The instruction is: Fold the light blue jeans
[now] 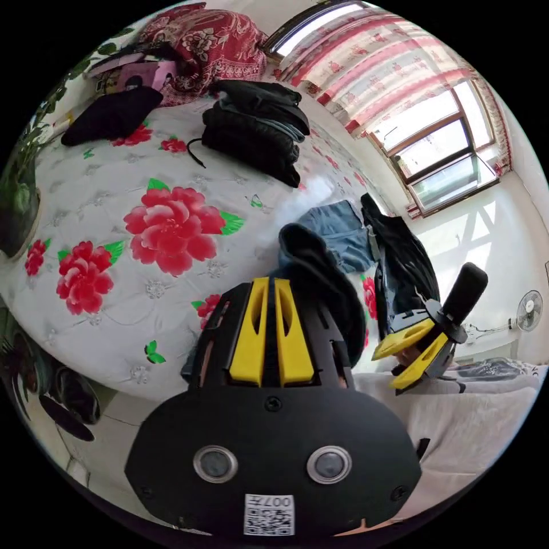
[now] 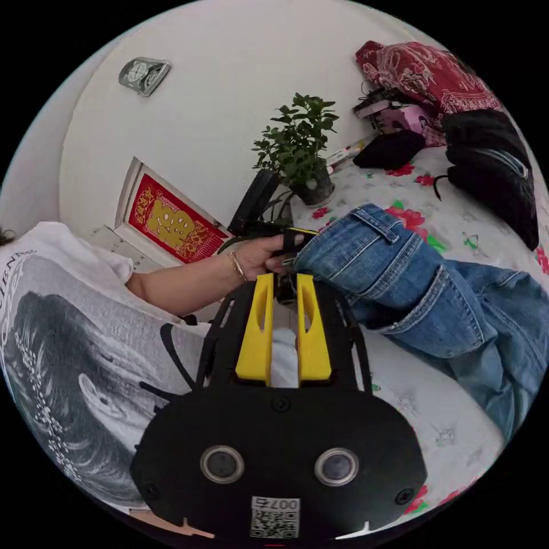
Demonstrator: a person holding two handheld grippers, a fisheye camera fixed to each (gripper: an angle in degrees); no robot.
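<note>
The light blue jeans (image 2: 412,274) lie bunched at the near edge of the bed, waistband raised toward the person's hand (image 2: 260,254). In the left gripper view the jeans (image 1: 337,231) rise just past my left gripper (image 1: 271,280), whose yellow jaws stand together on a shadowed fold of the denim. The same hand holds the left gripper's black handle (image 2: 255,200) at the waistband. My right gripper (image 2: 284,279) points at that waistband corner with its jaws a little apart. In the left gripper view the right gripper (image 1: 386,368) shows its jaws spread in a narrow V beside a hanging dark part of the jeans.
The bed has a white cover with red flowers (image 1: 114,189). A stack of dark folded clothes (image 1: 257,131) and a black garment (image 1: 111,114) lie at its far side near a red quilt (image 1: 211,40). A potted plant (image 2: 300,148) stands by the wall. The person's printed shirt (image 2: 68,343) is close.
</note>
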